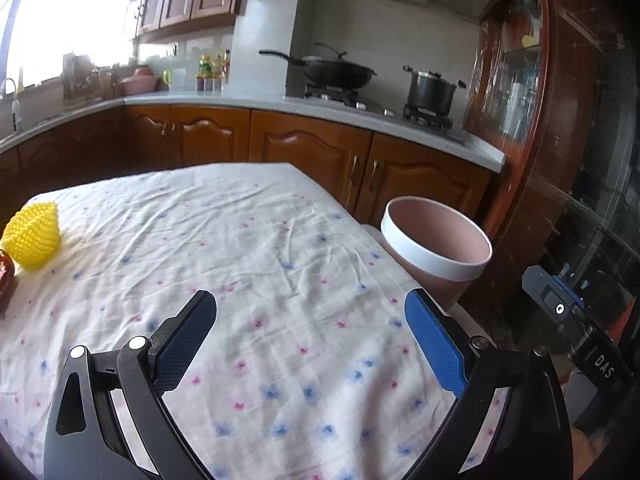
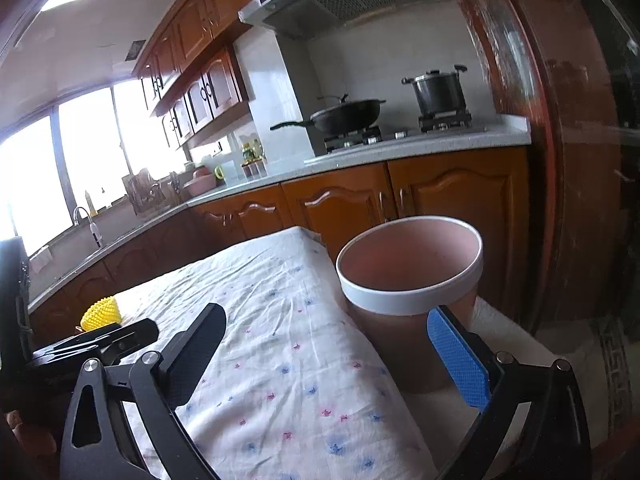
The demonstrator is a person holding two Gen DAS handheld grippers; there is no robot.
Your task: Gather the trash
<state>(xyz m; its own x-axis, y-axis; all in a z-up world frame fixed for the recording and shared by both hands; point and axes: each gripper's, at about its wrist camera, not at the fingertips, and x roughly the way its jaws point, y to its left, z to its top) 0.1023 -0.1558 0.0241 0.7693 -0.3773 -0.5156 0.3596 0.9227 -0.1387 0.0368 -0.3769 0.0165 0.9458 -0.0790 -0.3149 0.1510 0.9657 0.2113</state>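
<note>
hovering over the floral cloth (image 1: pixel 256 264) on the worktop, the left tool (image 1: pixel 310 318) is spread wide and empty. the right tool (image 2: pixel 326 330) likewise gapes, empty, near the pink bin (image 2: pixel 412 276) beside the worktop. yellow foam netting (image 1: pixel 34 236) lies at the far left.

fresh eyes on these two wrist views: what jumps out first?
The pink bin with its white rim, standing open just off the table's right edge. Then the yellow foam net at the far left of the floral tablecloth. Both grippers, left gripper and right gripper, are open and hold nothing.
</note>
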